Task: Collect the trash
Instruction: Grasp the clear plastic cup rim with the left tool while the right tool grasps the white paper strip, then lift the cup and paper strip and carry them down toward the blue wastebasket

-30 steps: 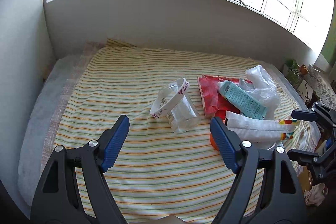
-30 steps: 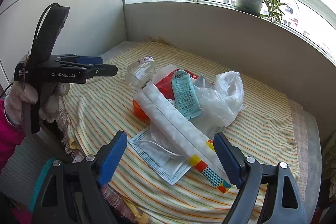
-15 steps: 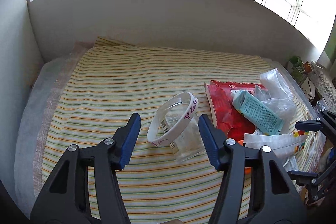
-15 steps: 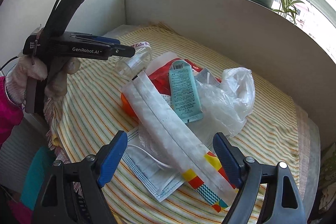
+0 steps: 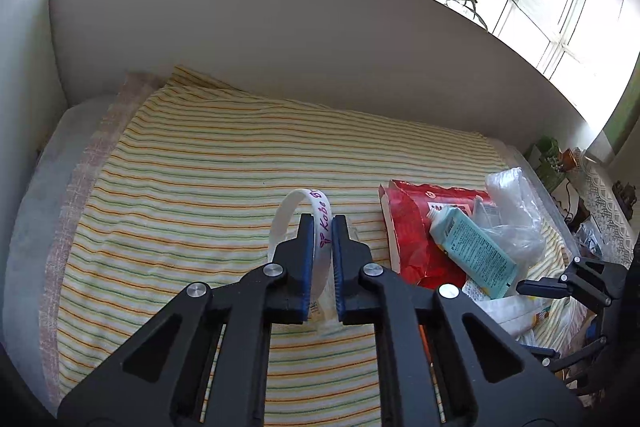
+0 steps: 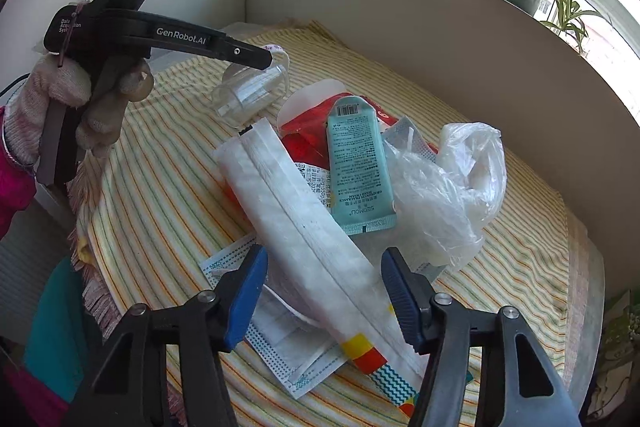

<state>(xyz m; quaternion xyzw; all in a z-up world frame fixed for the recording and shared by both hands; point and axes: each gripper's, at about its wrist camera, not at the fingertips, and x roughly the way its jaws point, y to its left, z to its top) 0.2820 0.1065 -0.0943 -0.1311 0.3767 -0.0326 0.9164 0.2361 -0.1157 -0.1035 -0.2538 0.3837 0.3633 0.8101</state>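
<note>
We've shut our L gripper on the cup's wristband; R gripper, closing, straddles the long white wrapper lengthwise.

right tool closing, white wrapper between

The left gripper, spread wide a second ago and short of the clear plastic cup, is now being held clamped on the cup's white rim band with purple lettering. The right gripper is being closed from its wider earlier spread, with the long white paper wrapper lying between its blue pads, not yet pressed.
</note>
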